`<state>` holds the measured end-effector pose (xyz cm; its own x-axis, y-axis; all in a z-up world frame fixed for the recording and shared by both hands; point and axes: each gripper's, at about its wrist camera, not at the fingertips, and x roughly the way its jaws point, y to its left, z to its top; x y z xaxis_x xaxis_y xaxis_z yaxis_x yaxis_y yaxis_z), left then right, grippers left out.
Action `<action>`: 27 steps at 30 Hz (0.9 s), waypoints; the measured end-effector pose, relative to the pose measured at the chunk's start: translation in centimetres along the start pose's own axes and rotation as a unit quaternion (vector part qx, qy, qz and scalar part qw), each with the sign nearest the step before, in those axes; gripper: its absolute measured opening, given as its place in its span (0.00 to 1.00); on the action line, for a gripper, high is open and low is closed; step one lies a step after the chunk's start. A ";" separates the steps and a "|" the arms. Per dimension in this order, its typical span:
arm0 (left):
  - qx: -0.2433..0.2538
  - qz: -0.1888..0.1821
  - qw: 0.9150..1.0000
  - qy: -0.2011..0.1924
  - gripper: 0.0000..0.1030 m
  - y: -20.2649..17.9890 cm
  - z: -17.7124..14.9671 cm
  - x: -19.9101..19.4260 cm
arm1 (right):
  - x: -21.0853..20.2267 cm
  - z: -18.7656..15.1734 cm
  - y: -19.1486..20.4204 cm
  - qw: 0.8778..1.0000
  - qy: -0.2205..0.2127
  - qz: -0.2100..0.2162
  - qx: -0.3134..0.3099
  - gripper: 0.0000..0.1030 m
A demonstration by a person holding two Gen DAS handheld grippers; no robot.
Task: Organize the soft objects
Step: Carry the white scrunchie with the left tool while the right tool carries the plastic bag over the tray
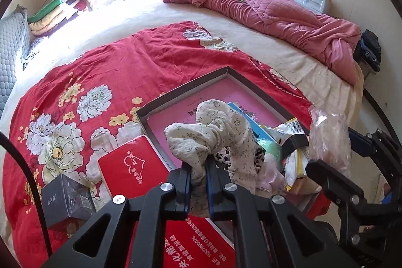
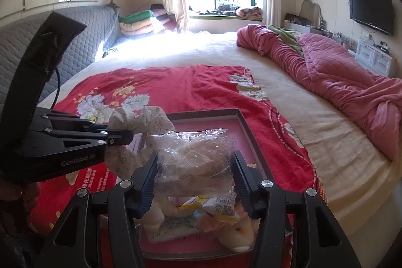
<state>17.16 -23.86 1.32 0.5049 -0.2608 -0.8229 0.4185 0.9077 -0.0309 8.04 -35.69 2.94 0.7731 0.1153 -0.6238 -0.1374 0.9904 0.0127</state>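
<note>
The left gripper was clamped tight on a floral cloth, which rose from the jaws in a bunched loop, its long axis running away from the gripper over the tray's near edge. The right gripper held a clear bag between its pads, jaws partly apart, the bag's width spanning them crosswise. Both hung just above the tray on the bed. The left was nearer the tray's left rim, the right over its middle, so either load probably needed only lowering.
</note>
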 end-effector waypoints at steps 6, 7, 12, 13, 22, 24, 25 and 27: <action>-0.003 0.004 1.000 0.024 0.10 0.4 0.3 2.7 | 1.4 -1.1 0.7 0.996 0.074 0.028 -0.037 0.56; -0.001 0.005 1.000 0.026 0.10 0.4 0.2 2.9 | 1.5 -1.4 0.9 0.994 0.090 0.031 -0.048 0.56; 0.003 0.004 0.999 0.035 0.10 0.3 0.1 3.9 | 1.5 -2.9 0.7 0.984 0.153 0.075 -0.047 0.56; 0.003 0.004 0.999 0.035 0.10 0.2 0.1 4.1 | 1.6 -3.3 0.8 0.982 0.163 0.076 -0.051 0.56; 0.006 0.000 0.999 0.047 0.10 0.0 -0.1 4.9 | 3.3 -5.1 1.2 0.976 0.197 0.080 -0.052 0.56; 0.006 -0.003 0.999 0.049 0.10 -0.1 -0.2 5.1 | 3.6 -5.3 1.0 0.978 0.189 0.076 -0.052 0.56; 0.004 -0.004 0.999 0.051 0.10 0.0 -0.2 5.1 | 3.8 -5.3 0.9 0.978 0.187 0.073 -0.052 0.56; 0.003 -0.007 0.999 0.052 0.11 0.0 -0.3 5.2 | 4.1 -5.5 0.8 0.979 0.185 0.064 -0.058 0.56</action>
<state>19.52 -25.14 -3.12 0.4174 -0.2383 -0.8769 0.4307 0.9016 -0.0400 7.68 -34.89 -3.95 0.4707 0.1819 -0.8633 -0.3052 0.9517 0.0341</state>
